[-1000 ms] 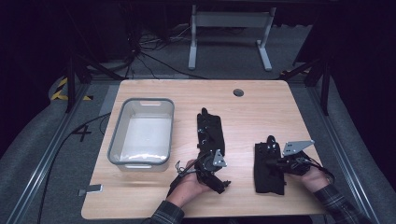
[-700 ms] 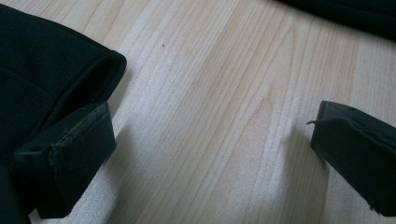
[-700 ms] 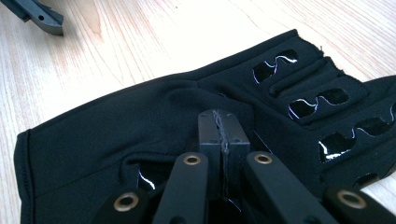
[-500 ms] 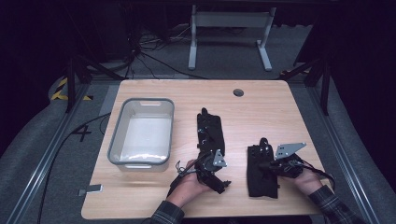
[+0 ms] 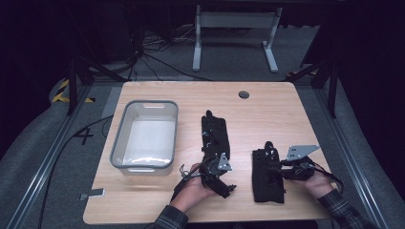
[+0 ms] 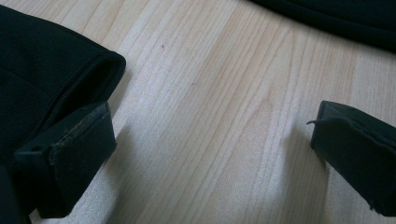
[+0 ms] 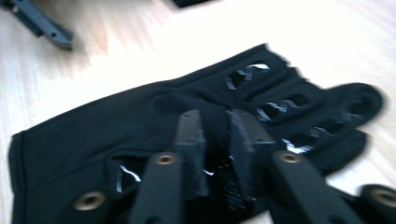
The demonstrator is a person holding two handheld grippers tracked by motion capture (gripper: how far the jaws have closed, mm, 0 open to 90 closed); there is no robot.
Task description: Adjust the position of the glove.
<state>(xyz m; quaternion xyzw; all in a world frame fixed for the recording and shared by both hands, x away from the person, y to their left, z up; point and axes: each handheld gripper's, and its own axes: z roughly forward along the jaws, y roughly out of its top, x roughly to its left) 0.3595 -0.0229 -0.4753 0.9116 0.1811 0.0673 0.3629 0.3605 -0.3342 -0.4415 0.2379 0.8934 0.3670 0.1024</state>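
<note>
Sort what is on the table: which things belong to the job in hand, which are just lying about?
In the job: left tool, right tool, left glove, right glove.
Lying about, for now: clear bin, grey tab.

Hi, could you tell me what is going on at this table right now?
A person works two black gloves on the table with a gripper in each hand. The right gripper has pinched the right glove. The left gripper is open beside the left glove. A grey bin sits at the left.
</note>
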